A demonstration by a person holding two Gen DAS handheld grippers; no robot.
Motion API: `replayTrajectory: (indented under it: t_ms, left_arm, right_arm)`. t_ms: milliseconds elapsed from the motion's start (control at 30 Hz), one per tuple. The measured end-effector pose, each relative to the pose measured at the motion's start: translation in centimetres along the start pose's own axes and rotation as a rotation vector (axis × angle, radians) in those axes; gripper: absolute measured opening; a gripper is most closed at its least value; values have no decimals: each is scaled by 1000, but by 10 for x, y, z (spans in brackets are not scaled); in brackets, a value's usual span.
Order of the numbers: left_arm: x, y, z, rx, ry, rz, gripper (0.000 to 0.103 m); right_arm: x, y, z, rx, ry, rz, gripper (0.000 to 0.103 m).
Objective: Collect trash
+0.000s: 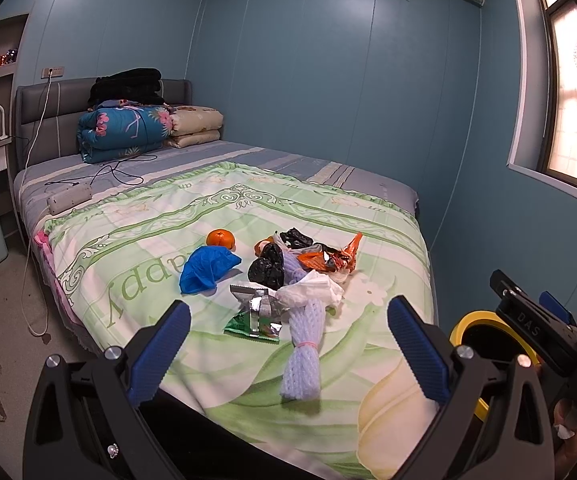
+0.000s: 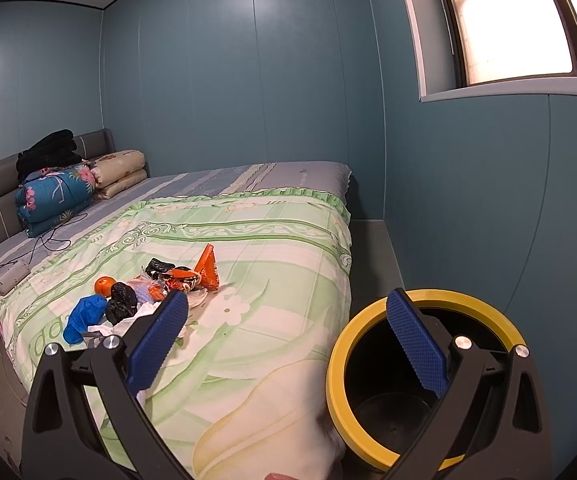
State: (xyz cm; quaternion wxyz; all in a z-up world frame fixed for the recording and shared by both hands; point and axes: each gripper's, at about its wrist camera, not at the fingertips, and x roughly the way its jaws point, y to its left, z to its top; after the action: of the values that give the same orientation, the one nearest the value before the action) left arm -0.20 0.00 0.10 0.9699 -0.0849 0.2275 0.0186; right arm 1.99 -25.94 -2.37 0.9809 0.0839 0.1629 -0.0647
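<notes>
Through the left wrist camera, the left gripper point(image 1: 288, 344) is hovering over the near edge of a bed point(image 1: 368, 216), its jaws spreading wide and gripping nothing. A heap of trash is lying on the green quilt just beyond them: a blue plastic bag point(image 1: 206, 269) at the left, a black bag point(image 1: 266, 270), white crumpled paper point(image 1: 314, 291), an orange wrapper point(image 1: 334, 258), a silver and green wrapper point(image 1: 256, 314) and a pale purple foam net point(image 1: 302, 350) stretching nearest. An orange point(image 1: 220, 238) is sitting just beyond the blue bag. Through the right wrist camera, the right gripper point(image 2: 288, 338) is also gaping wide and holding nothing. Its right jaw is hanging over a yellow-rimmed black bin point(image 2: 340, 360) standing just right of the bed's near corner, while the trash heap is lying to the left, partly hidden behind the left jaw.
</notes>
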Motion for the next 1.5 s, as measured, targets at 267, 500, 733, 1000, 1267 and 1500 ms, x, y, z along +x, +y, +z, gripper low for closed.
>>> replayTrajectory:
  t_ms: [267,500,733,1000,1267,1500]
  left_arm:
    - [0,0,0,1,1,1,95]
    - [0,-1,0,3,0,2,95]
    - [1,-3,0,3,3,1,95]
    - [1,-4,-1,2,5,-2,95]
    - [2,-3,-3,0,13,-3,95]
    - [4,-3,-4,2,20,-6,95]
  right_arm:
    - [0,0,-1,1,2,-3,95]
    - [2,1,-2,2,5,-5,95]
    - [4,0,-1,4,8,-8,95]
    - [6,-2,-1,5,11,-17,95]
    - [6,-3,-3,8,9,-25,95]
    - [8,-4,-3,6,14,-35,95]
